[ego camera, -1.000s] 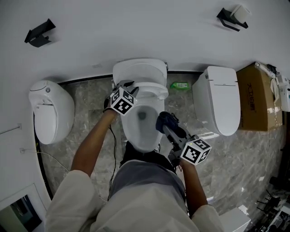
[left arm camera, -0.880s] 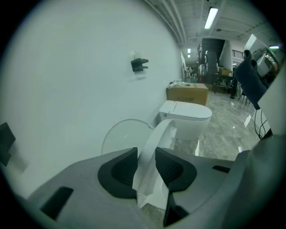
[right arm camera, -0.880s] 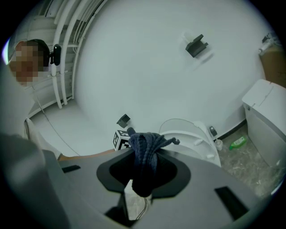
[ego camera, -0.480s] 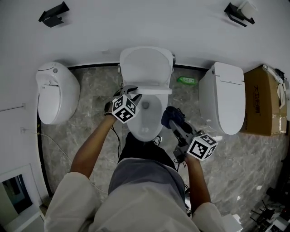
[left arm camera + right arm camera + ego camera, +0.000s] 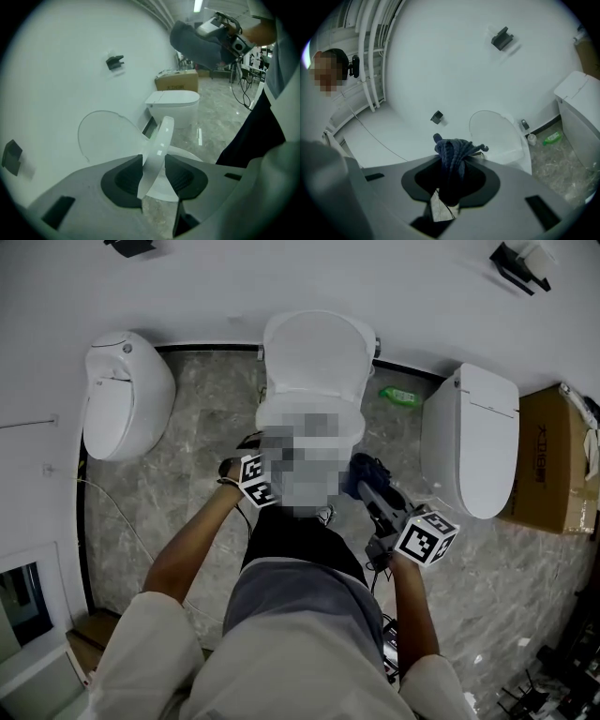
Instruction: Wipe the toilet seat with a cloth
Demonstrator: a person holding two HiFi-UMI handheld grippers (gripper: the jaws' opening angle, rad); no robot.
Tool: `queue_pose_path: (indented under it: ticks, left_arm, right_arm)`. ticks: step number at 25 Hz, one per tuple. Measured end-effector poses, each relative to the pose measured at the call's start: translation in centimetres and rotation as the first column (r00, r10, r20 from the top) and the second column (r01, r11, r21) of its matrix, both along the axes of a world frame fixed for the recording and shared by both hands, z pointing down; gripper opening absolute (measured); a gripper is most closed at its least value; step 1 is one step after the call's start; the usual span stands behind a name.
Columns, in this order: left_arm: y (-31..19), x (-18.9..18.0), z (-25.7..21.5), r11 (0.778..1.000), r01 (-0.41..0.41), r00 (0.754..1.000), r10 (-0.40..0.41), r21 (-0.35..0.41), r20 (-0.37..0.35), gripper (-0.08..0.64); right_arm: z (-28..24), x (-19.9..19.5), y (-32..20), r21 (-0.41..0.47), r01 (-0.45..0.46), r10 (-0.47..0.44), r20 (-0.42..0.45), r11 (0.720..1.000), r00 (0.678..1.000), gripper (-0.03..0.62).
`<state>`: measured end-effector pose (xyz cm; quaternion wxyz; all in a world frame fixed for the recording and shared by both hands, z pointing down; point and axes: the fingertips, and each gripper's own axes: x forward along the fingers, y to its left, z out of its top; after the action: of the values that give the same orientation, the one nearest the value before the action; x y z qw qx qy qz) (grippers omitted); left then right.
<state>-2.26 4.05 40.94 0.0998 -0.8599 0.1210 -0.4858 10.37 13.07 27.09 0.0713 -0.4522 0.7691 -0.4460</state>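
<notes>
The left gripper [image 5: 153,161] straddles the glossy white plastic toilet seat [image 5: 161,136]. The seat stands edge-on and tilted, part-way between the upright white oval lid [image 5: 105,136] at its ten o'clock and the white ceramic bowl [image 5: 185,153] below. The jaws have just been opening, and the right pad looks clear of the rim, so the seat seems barely supported. It could slip free and slam onto the bowl, or catch a pad as it falls. The right gripper [image 5: 451,166], at the bowl's three o'clock in the head view, is clamped on the bunched dark blue cloth [image 5: 452,152]. So little cloth sticks out that hard jaw plastic might scrape the seat, or the wad might work loose under wiping pressure.
</notes>
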Motion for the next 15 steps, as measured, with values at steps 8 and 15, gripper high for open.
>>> queue_pose_path:
  ticks: [8,15]
  left_arm:
    - [5.5,-1.9,3.9,0.997,-0.064,0.997,0.066,-0.045,0.050,0.137]
    - [9.5,-3.1,6.8,0.975,-0.124,0.990,0.133,-0.183,0.037,0.138]
  right_arm:
    - [2.5,-0.1,0.8,-0.052,0.025,-0.025,-0.008,0.998,1.000,0.086]
    - [5.0,-0.7,1.4,-0.127,0.049,-0.051,-0.015,0.991,0.999,0.086]
